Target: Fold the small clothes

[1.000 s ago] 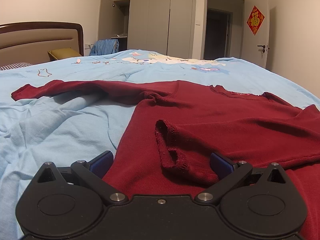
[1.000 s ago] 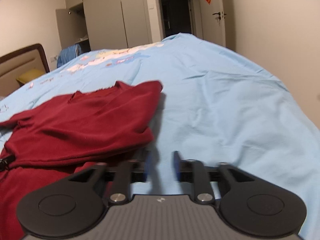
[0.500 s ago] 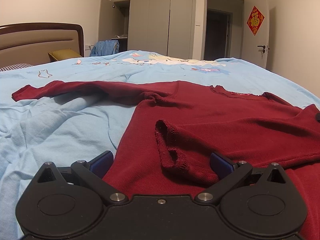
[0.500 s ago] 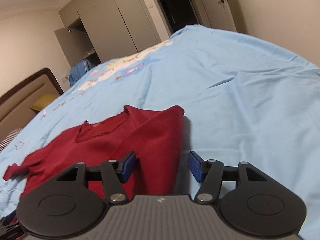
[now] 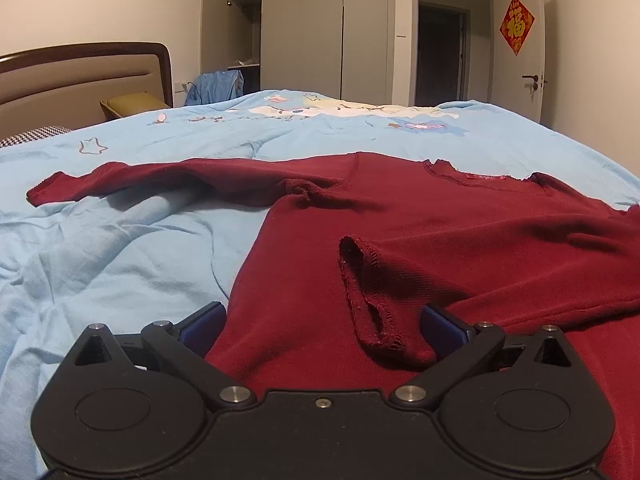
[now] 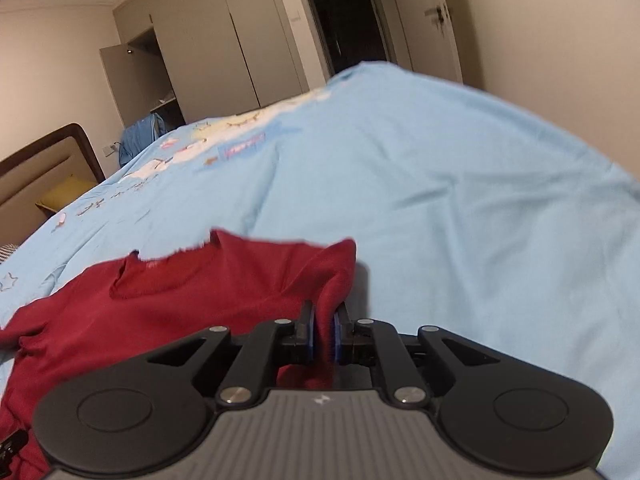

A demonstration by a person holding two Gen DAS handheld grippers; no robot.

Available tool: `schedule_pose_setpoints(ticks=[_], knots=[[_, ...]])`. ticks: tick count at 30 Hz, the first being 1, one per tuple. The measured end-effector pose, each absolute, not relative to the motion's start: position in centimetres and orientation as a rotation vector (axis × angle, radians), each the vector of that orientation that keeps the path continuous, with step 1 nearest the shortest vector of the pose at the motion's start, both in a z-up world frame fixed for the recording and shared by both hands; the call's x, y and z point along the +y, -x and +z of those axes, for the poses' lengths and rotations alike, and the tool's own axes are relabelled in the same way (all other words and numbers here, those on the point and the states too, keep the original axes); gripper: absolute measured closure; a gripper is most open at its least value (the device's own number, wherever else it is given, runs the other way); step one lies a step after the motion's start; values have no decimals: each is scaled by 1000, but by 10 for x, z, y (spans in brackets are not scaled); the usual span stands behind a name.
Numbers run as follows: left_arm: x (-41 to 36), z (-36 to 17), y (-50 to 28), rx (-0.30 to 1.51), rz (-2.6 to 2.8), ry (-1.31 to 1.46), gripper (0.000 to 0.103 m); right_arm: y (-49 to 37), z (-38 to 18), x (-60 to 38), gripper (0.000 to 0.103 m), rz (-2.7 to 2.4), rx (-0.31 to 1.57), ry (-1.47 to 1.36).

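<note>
The red sweater [image 5: 440, 216] is spread on the bed [image 5: 120, 248], its edge pinched at 12 o'clock by the closed right claw [image 6: 324, 330] for folding, while the left claw [image 5: 320, 320] is held wide open, empty.

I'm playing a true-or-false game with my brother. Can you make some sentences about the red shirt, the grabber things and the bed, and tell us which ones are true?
1. The right gripper is pinching a fold of the red shirt. True.
2. The left gripper is squeezed shut on a sleeve. False: its jaws stand wide open, with a sleeve cuff lying loose between them.
3. The shirt lies on a light blue bedcover. True.
4. Both sleeves are folded over the shirt's body. False: one long sleeve is stretched out sideways on the bedcover.
5. The wardrobe has all its doors closed. False: one door stands open.
</note>
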State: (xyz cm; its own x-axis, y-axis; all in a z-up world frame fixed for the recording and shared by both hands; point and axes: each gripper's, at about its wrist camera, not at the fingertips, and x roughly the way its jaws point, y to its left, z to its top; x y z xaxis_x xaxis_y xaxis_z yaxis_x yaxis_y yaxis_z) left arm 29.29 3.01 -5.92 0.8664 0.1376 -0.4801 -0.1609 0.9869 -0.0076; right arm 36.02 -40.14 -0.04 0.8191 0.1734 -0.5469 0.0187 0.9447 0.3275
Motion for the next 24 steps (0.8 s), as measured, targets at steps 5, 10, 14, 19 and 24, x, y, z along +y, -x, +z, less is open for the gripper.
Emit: schedule_pose_setpoints(ticks=[5,10,14,19,24], knots=[[32,-62,-289,479,148,57,0,-329,-11,-430,53,175,583,-534],[30,-64,-286,465,152,50,0,-296,-11,-432,56,266,596,-512],[30,-64,-286,464,150,53,0,-278,-7,-414,88,259,601,-386],[30,-64,-285,461,149,54,0,-277,-20,-420,90,197,637,-532],[36,-58,-285,493,128,75,1,-272,-17,-407,77,176,607,-445]])
